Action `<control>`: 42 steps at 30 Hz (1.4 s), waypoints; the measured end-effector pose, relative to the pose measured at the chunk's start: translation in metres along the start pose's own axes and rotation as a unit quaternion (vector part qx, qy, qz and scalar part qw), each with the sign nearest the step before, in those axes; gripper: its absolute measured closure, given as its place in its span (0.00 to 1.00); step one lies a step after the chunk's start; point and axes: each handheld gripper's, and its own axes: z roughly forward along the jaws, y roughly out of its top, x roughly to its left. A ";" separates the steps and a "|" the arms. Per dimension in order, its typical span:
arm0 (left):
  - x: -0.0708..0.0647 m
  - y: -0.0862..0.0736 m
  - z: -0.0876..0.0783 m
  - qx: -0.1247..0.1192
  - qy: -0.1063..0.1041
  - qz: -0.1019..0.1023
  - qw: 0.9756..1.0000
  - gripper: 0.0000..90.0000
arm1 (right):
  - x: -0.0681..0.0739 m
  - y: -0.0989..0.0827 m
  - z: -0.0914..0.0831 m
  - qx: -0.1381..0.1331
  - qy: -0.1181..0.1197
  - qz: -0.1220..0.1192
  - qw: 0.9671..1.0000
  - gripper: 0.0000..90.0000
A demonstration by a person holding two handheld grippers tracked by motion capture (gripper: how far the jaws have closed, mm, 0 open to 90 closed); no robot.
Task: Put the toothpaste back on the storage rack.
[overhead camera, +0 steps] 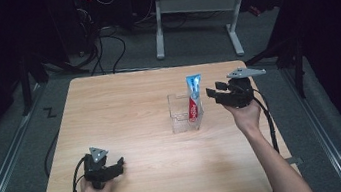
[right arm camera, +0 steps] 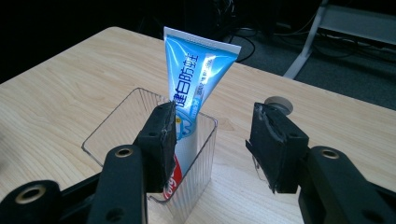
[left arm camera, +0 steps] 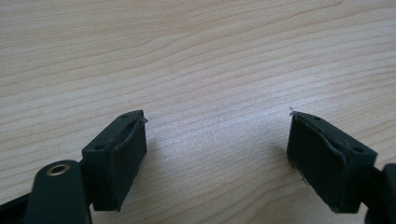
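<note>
A blue and white toothpaste tube [overhead camera: 194, 94] [right arm camera: 196, 70] with a red lower end stands upright, crimped end up, in the right side of a small clear plastic box [overhead camera: 180, 117] [right arm camera: 116, 123] near the middle of the wooden table [overhead camera: 124, 107]. My right gripper [overhead camera: 212, 91] [right arm camera: 212, 116] hovers just right of the tube's top. It is open, with nothing between its fingers. My left gripper [overhead camera: 117, 164] [left arm camera: 217, 116] rests low at the table's front left, open over bare wood.
A small round whitish object [right arm camera: 279, 105] lies on the table beyond my right gripper's far finger. Behind the table stand a white desk frame [overhead camera: 194, 7] and loose cables [overhead camera: 111, 48] on the grey floor. The sides of the scene are dark.
</note>
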 end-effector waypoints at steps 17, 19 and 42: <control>0.000 0.000 0.000 0.000 0.000 0.000 1.000 0.22 | -0.012 -0.015 -0.020 -0.010 -0.008 0.011 1.000 0.57; 0.000 0.000 0.000 0.000 0.000 0.000 1.000 0.22 | -0.015 -0.016 -0.025 -0.013 -0.011 0.015 1.000 0.57; 0.000 0.000 0.000 0.000 0.000 0.000 1.000 0.22 | -0.030 -0.035 -0.051 -0.033 -0.022 0.038 0.998 0.57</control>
